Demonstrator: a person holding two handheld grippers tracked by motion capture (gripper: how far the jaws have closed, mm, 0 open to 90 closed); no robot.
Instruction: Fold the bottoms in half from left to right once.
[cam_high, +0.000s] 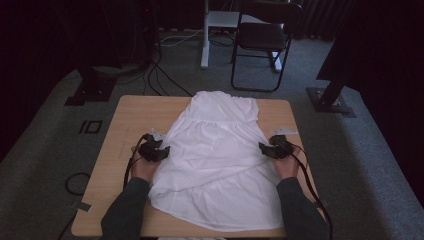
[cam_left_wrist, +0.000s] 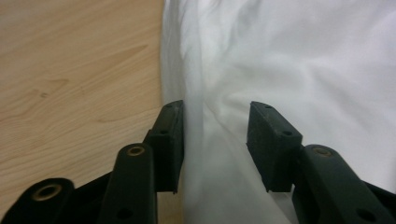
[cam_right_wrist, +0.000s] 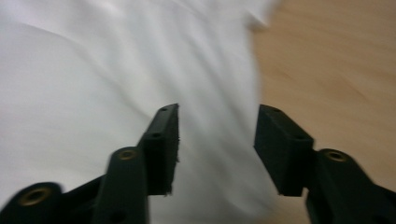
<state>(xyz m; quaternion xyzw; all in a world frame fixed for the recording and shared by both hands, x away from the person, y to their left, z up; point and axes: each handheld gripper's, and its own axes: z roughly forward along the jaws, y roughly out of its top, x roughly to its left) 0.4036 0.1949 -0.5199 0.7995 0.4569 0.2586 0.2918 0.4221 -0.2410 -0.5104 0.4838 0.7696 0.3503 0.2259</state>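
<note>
Your left gripper (cam_high: 161, 151) and right gripper (cam_high: 266, 148) sit mid-frame at the dress's (cam_high: 215, 150) edges, jaws apart, gripping nothing.

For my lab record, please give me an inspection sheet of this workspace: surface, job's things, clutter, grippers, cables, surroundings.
Surface: wooden table, bare beside the garment.
Job's things: white dress lying flat, hem toward the person.
Clutter: nothing seen.
Grippers: left gripper and right gripper at the dress's side edges, both open, cloth between the jaws.
Cables: gripper cable trailing; floor cables.
Surroundings: black chair, grey carpet.
</note>
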